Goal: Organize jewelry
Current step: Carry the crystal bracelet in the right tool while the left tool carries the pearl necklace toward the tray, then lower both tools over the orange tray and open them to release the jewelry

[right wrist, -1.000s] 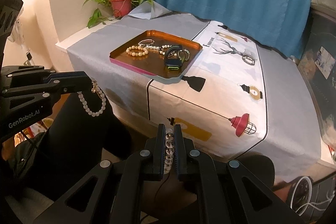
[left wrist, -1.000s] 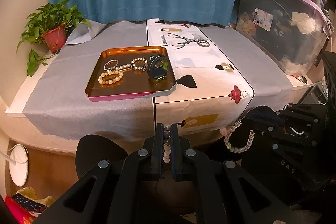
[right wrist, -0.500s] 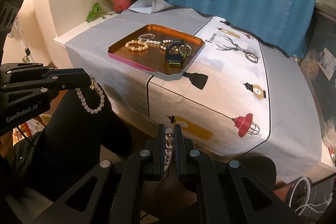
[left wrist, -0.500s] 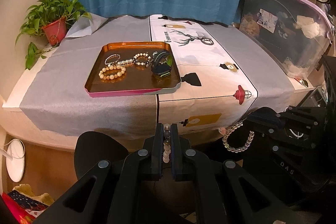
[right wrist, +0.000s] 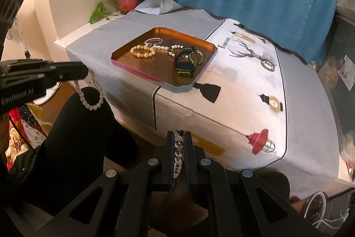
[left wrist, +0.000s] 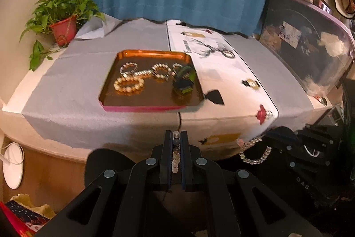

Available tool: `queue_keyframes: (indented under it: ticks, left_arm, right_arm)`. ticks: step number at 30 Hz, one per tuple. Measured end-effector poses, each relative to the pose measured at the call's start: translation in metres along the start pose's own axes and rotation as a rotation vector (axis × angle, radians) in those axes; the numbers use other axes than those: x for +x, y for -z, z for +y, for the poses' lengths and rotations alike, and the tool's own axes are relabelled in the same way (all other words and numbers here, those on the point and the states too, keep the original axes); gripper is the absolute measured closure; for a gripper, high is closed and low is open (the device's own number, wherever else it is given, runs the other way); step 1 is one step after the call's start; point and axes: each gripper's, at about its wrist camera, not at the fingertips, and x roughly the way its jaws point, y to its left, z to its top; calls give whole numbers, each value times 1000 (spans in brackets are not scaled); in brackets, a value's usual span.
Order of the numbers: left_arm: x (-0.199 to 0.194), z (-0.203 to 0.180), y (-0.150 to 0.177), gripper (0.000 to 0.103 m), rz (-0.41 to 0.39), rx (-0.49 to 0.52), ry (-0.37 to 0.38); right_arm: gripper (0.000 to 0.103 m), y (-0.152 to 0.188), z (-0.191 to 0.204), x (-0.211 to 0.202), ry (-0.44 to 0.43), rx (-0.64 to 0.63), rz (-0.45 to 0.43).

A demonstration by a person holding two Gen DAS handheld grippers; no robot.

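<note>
Both grippers are pinching beaded bracelets: the left gripper is clamping a white bracelet, the right gripper a clear bracelet. Each loop is dangling off the table edge and could snag or slip. Both are tilting downward, facing the orange tray of jewelry beyond.

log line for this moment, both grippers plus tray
left gripper: shut on white bead bracelet | right gripper: shut on clear bead bracelet | tray: holds jewelry
</note>
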Motion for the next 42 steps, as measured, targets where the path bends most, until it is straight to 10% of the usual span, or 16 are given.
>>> queue_keyframes:
  ticks: [15,37,42]
  left_arm:
    - [9,56,-72,99,-73,-58,14]
    - [140,91,-122,98,35,-44,7]
    - [150,84,-116,26,32,45,-185]
  right_arm:
    - [95,-75,6,27,-49,-39,-77]
    - [94,-176,13,156,-175,6,-69]
    - [53,-175,4,167,-76,19,-49]
